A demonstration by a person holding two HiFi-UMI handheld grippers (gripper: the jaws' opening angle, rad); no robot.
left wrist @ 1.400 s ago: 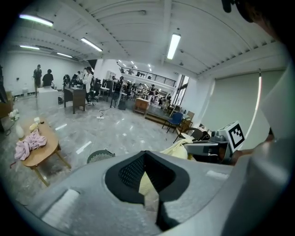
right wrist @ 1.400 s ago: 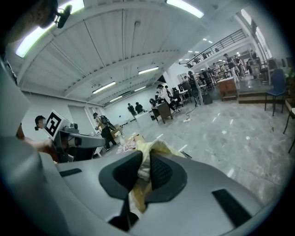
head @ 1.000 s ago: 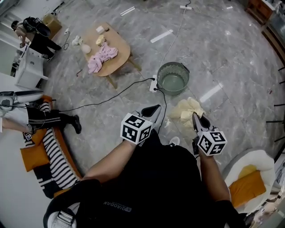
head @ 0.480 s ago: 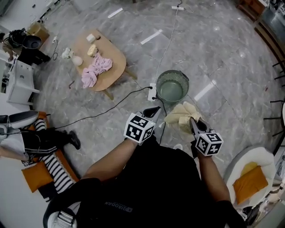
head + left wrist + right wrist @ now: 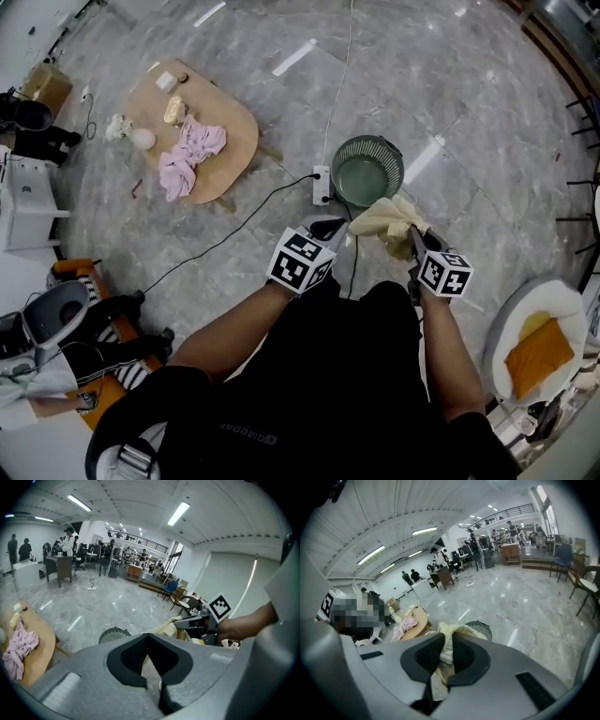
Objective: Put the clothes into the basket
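A grey marble floor [image 5: 487,112] fills the head view, with a cable running over it to a power strip [image 5: 322,185] just beside the round basket [image 5: 366,169]; the right gripper [image 5: 413,236] holds a bunched yellow cloth [image 5: 387,217] whose far edge overlaps the basket's near rim, so the basket lies just ahead of and below those jaws; the left gripper [image 5: 330,227] points the same way, a little further from the basket and near the cloth's loose end; a pink cloth [image 5: 190,157] lies on a low wooden table [image 5: 234,131] well apart to the left; how high the yellow cloth hangs over the rim cannot be told from above, and it shows no clear long axis. In the left gripper view the left gripper [image 5: 149,637] has its tips together with nothing between them; beyond them show the basket [image 5: 114,633], partly cut off by the jaws, and the yellow cloth [image 5: 164,627] trailing from the right gripper [image 5: 182,622]. In the right gripper view the right gripper [image 5: 449,641] is clamped on the yellow cloth [image 5: 446,656], which rises in a fold and hides most of the basket [image 5: 482,628] straight ahead; the basket's inside is not visible here, so the right hand is judged the nearer one for the drop.
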